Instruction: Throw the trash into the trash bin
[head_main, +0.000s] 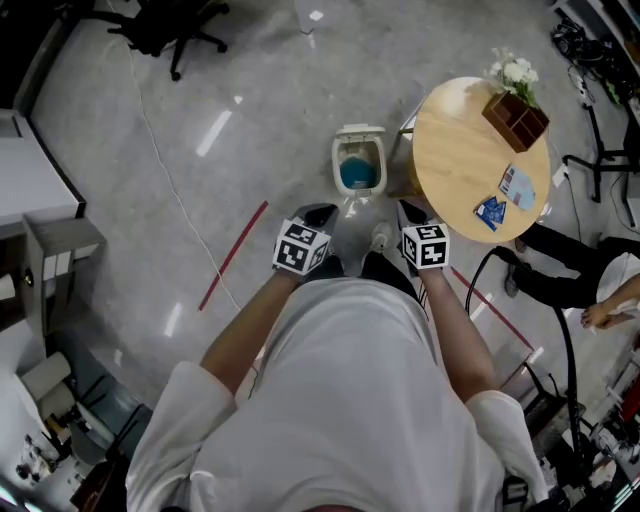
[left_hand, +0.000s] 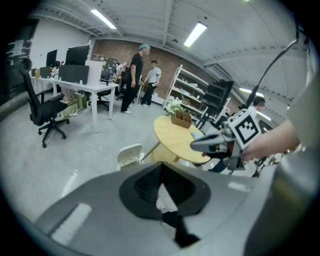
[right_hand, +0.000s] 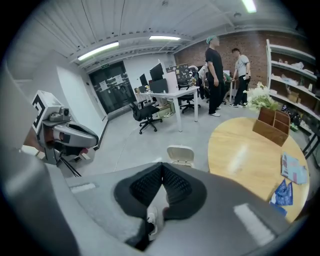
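Observation:
A white trash bin (head_main: 359, 164) with a blue liner stands open on the floor beside the round wooden table (head_main: 462, 150). Two blue wrappers (head_main: 490, 212) (head_main: 517, 186) lie on the table's right part, and both show in the right gripper view (right_hand: 281, 193) (right_hand: 294, 169). My left gripper (head_main: 321, 212) and right gripper (head_main: 409, 212) are held side by side in front of my chest, just short of the bin. Each is shut with nothing in it: left gripper (left_hand: 161, 166), right gripper (right_hand: 161, 165). The bin (left_hand: 129, 154) (right_hand: 180, 153) lies just beyond both sets of jaws.
A wooden box with white flowers (head_main: 515, 112) sits on the table's far side. A seated person (head_main: 590, 280) and cables are right of the table. Red tape lines (head_main: 232, 255) mark the floor. An office chair (left_hand: 46, 110), desks and standing people (right_hand: 216, 75) are farther off.

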